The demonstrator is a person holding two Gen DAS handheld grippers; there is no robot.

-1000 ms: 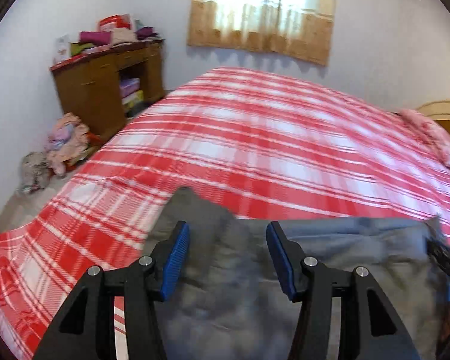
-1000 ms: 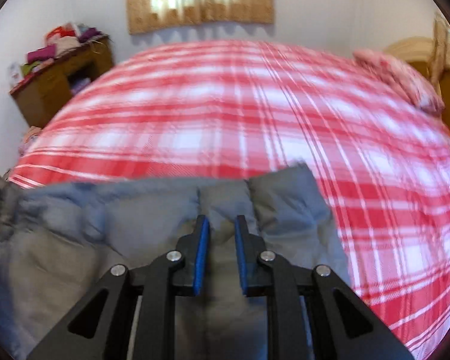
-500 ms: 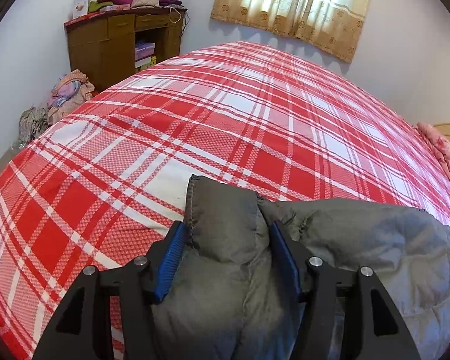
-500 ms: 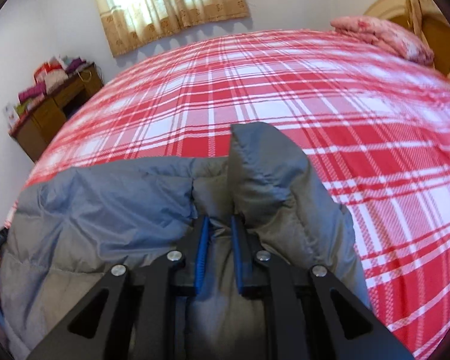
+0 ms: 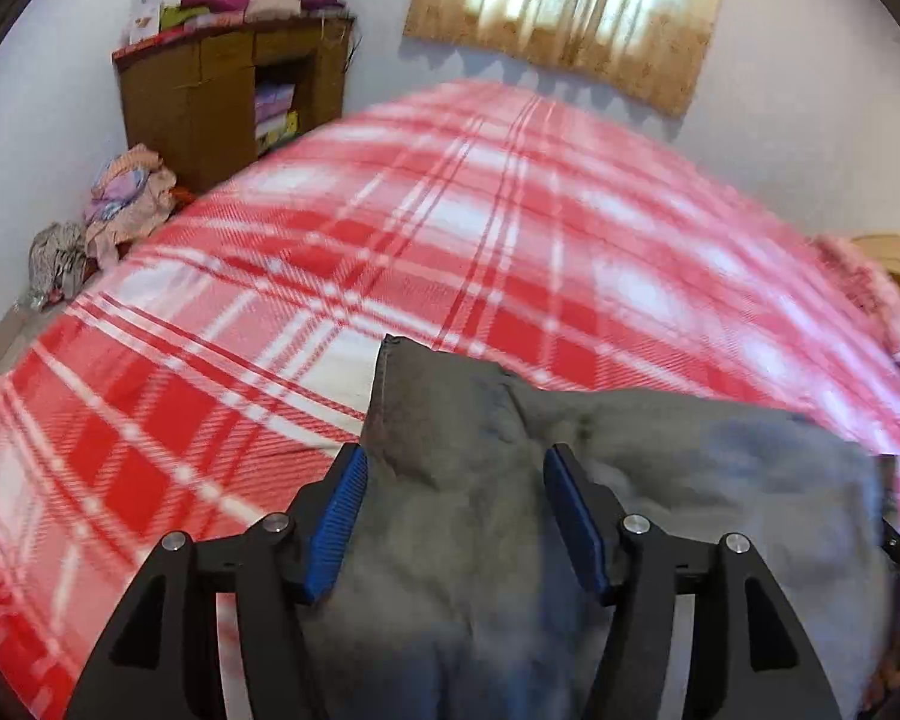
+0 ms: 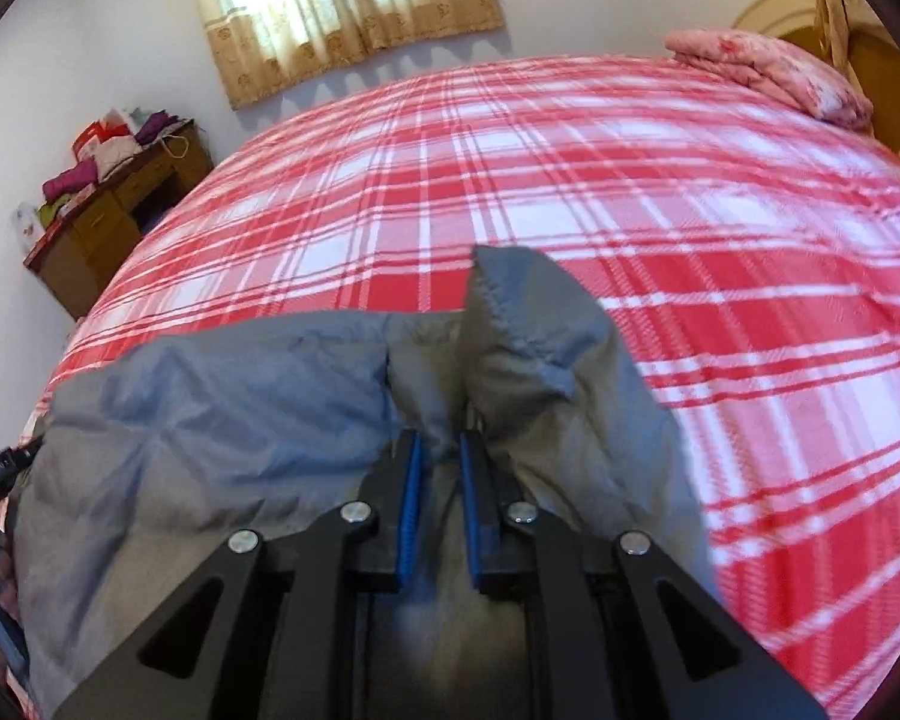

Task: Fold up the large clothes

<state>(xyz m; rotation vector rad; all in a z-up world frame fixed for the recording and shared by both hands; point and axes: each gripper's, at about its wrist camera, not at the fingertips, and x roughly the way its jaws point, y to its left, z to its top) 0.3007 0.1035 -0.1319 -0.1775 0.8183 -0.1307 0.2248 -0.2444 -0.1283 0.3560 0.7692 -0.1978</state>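
A grey padded garment (image 5: 660,480) hangs between my two grippers above a bed with a red and white plaid cover (image 5: 480,240). My left gripper (image 5: 455,468) has its blue pads wide apart with a corner of the garment bunched between them; whether they press it is unclear. My right gripper (image 6: 440,456) is shut on the other corner of the garment (image 6: 258,408), whose corner flap stands up beyond the pads. The bed cover (image 6: 630,210) shows in the right wrist view too.
A wooden cabinet (image 5: 222,84) with stacked clothes on top stands at the far left wall, with a heap of clothes (image 5: 126,204) on the floor beside it. A curtained window (image 6: 342,6) is behind the bed. A pink pillow (image 6: 768,72) lies at the far right.
Both grippers have lifted the garment's edge up and over the bed. The left pads, open and clear of the cloth a second ago, now have the corner between them.
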